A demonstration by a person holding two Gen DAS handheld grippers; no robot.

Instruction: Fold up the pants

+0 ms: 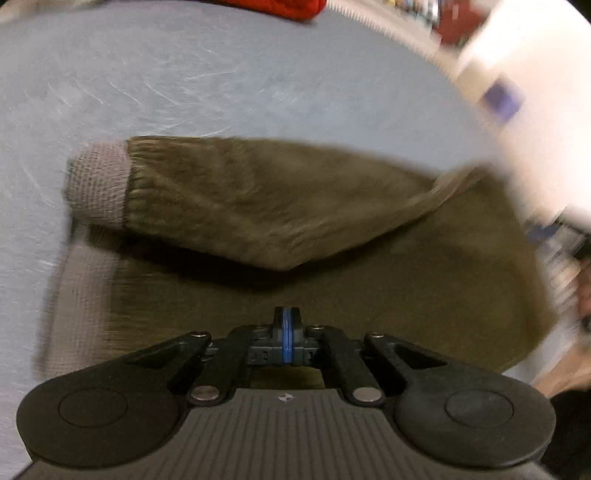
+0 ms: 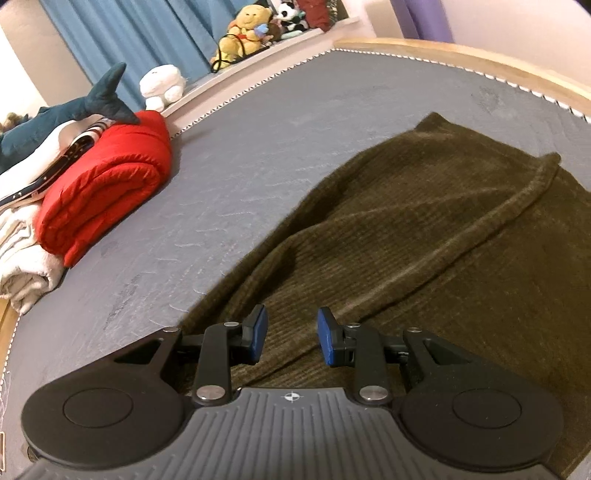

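No legible text or labels — anywhere.

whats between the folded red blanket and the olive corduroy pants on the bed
Nothing: in the right wrist view only bare grey mattress cover separates the folded red blanket from the olive corduroy pants.

Grey bed (image 2: pixel 258 129), wood frame (image 2: pixel 461 50), blue curtain (image 2: pixel 147 33).

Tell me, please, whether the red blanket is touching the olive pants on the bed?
Apart. The right wrist view shows bare grey sheet between the red blanket and the olive pants.
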